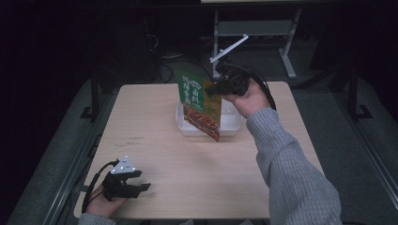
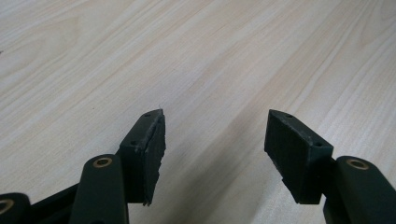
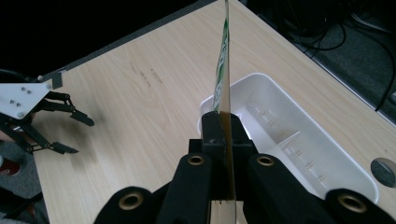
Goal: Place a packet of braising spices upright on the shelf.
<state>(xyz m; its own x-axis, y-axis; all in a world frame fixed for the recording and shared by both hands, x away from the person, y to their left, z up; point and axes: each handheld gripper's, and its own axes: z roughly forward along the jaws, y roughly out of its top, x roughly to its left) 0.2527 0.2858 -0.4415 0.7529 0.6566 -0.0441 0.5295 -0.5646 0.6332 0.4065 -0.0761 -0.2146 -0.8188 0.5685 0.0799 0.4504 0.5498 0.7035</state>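
A flat green and orange food packet [image 1: 199, 103] hangs upright over a white plastic tray [image 1: 233, 125] at the back middle of the table. My right gripper [image 1: 212, 88] is shut on the packet's upper right edge. In the right gripper view the packet [image 3: 224, 56] shows edge-on, pinched between the jaws [image 3: 226, 130], with the tray [image 3: 299, 140] below and to the right. My left gripper [image 1: 143, 180] rests near the table's front left corner, open, with nothing between its fingers [image 2: 149, 149]. It also appears far off as the left gripper [image 3: 74, 133] in the right gripper view.
The light wooden table [image 1: 155, 150] has bare surface between the two grippers. A round cable hole [image 3: 385, 171] sits in the table beyond the tray. Table legs and a metal frame [image 1: 253, 28] stand behind the table, and cables lie on the dark floor.
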